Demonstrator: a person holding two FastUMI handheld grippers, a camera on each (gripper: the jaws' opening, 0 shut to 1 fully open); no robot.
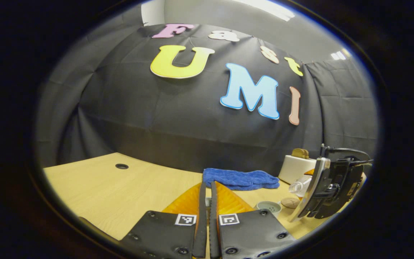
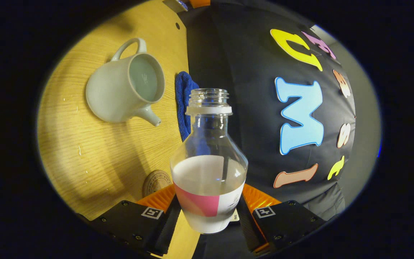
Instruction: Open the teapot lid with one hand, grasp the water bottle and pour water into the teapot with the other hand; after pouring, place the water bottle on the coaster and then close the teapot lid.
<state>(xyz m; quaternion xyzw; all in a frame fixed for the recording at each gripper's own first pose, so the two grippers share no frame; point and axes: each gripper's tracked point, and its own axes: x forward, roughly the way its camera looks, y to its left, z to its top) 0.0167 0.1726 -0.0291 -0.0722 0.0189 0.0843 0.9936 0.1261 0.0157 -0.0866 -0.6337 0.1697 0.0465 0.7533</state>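
Black cloth walls the booth behind a pale wooden table (image 1: 120, 187), which spreads across the lower left of the left gripper view and the left half of the right gripper view, where the scene is turned sideways.

In the right gripper view, a clear plastic water bottle with a pink and white label (image 2: 208, 169) stands largest at lower centre, uncapped, with water filling its lower body. The right gripper (image 2: 208, 216) clamps it, both fingers pressed against the labelled base. At upper left of that view sits a pale grey-green ceramic teapot (image 2: 120, 93), lid off, its open mouth facing the camera, spout toward the frame's centre and handle toward the top. A blue folded cloth (image 2: 183, 104) lies just beside the spout, against the wall. A small round brown coaster (image 2: 155, 182) peeks out at lower centre, beside the bottle.

In the left gripper view, the left gripper (image 1: 207, 201) at bottom centre has its fingers brought together; whether they pinch anything cannot be told. The right gripper appears at the right edge, tilted, with the bottle's neck beside it.
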